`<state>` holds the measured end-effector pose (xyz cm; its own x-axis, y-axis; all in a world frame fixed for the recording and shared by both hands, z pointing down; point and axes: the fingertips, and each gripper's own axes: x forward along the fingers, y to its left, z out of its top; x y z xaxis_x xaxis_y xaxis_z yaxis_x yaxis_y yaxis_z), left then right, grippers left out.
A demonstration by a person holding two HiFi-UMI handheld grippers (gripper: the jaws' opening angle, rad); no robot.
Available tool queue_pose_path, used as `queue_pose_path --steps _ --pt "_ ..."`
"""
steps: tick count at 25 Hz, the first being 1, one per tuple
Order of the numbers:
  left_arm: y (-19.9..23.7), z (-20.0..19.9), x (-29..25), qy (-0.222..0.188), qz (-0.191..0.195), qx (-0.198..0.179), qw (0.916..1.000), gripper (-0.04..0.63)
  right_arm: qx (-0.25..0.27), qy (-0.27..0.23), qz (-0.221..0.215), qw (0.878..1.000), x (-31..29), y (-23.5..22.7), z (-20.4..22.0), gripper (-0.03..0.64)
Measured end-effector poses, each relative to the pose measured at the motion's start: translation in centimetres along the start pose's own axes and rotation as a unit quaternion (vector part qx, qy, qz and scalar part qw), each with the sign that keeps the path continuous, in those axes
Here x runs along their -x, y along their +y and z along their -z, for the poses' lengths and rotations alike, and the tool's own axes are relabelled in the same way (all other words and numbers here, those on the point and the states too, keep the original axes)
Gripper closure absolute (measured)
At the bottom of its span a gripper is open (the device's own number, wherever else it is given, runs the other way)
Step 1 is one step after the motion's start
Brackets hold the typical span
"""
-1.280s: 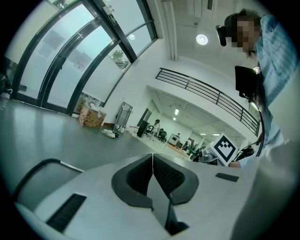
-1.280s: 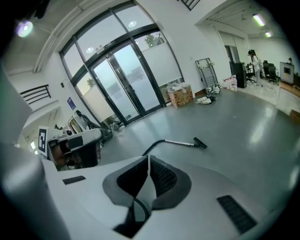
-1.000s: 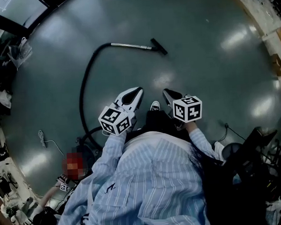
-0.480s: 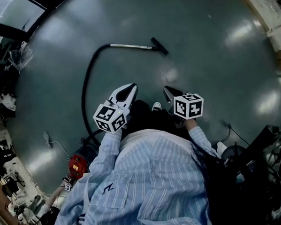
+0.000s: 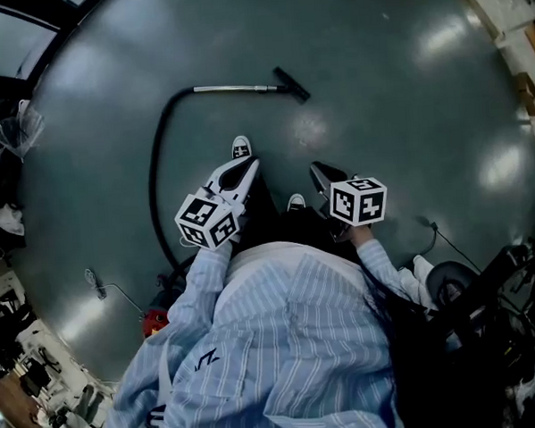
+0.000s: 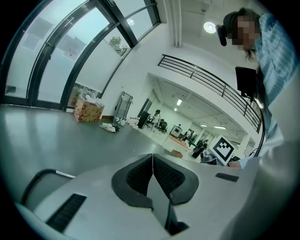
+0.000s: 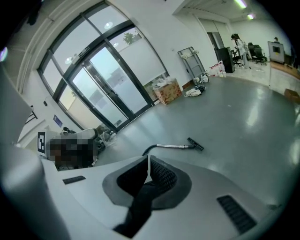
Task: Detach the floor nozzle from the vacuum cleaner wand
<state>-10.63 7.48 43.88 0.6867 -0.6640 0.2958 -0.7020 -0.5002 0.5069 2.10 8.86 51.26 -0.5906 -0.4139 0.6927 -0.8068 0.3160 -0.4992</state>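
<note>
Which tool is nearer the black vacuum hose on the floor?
Left. The left tool hangs just right of the hose; the right tool is farther across, beyond the left one.

Grey floor [image 5: 398, 139] bears the wand [image 5: 234, 89], floor nozzle [image 5: 291, 84] and hose [image 5: 154, 170].

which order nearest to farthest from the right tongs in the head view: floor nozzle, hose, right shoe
1. right shoe, just beside the right tongs
2. floor nozzle, ahead on the floor
3. hose, off to the left
</note>
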Motion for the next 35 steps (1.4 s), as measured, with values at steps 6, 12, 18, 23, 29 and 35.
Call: queue_pose_path --steps 6,12,18,23,29,35 --pt "6.8 -5.2 -2.7 0.012 0.028 -0.022 0.9993 0.589 -0.004 -0.006 0.020 1.000 -4.9 1.4 -6.1 0.597" --pt "14.1 -9.9 -4.6 0.032 0.060 -0.026 0.9973 0.589 -0.020 -0.010 0.037 0.999 -10.8 3.7 -12.7 0.597" --pt "19.6 -11.2 -7.2 0.071 0.097 -0.029 0.9923 0.589 -0.027 -0.012 0.053 0.998 -15.0 4.9 -17.5 0.597" --pt "21.6 -12.6 -9.9 0.080 0.119 -0.025 0.9893 0.589 -0.041 -0.018 0.079 0.996 -15.7 3.5 -19.6 0.597" --pt "21.9 -13.5 -12.7 0.092 0.127 -0.028 0.9872 0.589 -0.067 -0.027 0.099 0.992 -14.7 0.4 -20.5 0.597" --pt "21.7 -14.0 -16.4 0.093 0.100 -0.022 0.9904 0.589 -0.083 -0.023 0.097 0.991 -13.6 -4.3 -21.7 0.597"
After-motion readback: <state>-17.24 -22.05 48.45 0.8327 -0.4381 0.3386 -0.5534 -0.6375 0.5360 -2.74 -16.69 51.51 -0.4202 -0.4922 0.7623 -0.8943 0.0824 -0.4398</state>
